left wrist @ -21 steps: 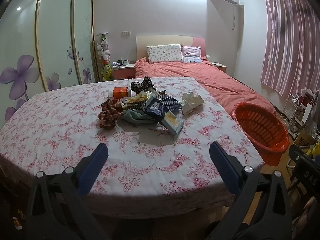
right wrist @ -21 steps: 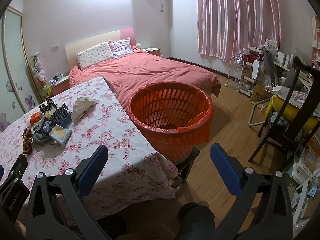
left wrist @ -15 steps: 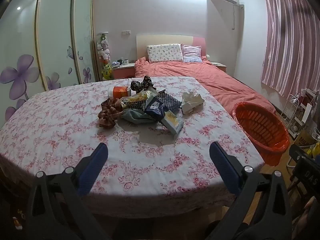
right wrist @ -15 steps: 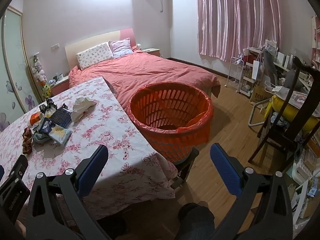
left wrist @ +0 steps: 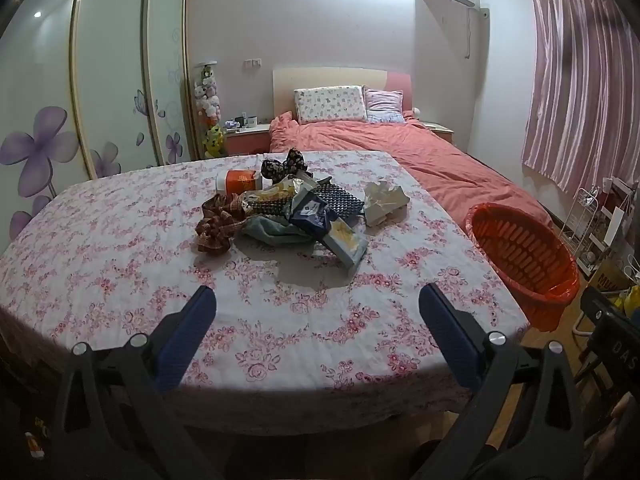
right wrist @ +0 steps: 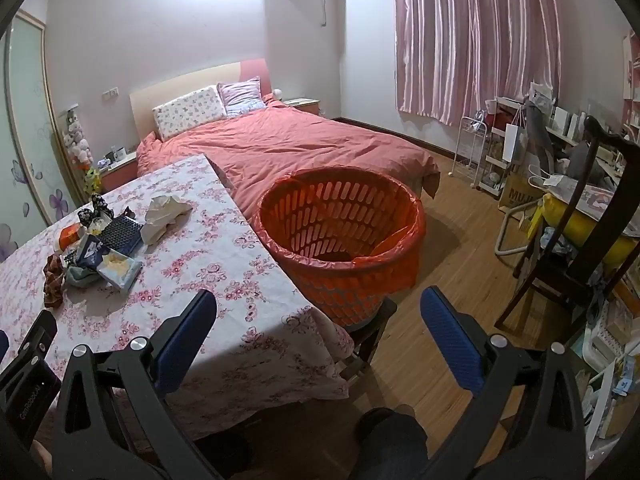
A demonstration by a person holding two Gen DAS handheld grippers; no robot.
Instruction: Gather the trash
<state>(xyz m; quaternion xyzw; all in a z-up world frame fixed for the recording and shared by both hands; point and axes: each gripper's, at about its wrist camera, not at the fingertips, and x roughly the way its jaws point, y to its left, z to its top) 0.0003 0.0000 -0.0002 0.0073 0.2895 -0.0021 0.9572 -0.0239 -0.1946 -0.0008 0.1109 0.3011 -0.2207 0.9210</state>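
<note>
Collection has not begun: left claw (left wrist: 316, 304) and right claw (right wrist: 318, 306) hang spread and empty, so next comes reaching the trash pile (left wrist: 296, 208) on the table (left wrist: 120, 248), then the orange basket (right wrist: 340, 236).

A trash pile (left wrist: 288, 212) lies mid-table (left wrist: 120, 248); the basket (right wrist: 340, 240) stands just right, seemingly on a stool, bed (right wrist: 300, 148) behind.

tablecloth (left wrist: 120, 248): matt cloth, floral print | basket (right wrist: 340, 216): slotted orange plastic, glossy film liner | floor (right wrist: 452, 280): smooth wood boards | curtain (right wrist: 472, 40): satiny pink cloth | crumpled paper (left wrist: 382, 200): matt, creased | wardrobe doors (left wrist: 112, 80): glossy panels | scrunchie (left wrist: 216, 228): checked fabric
</note>
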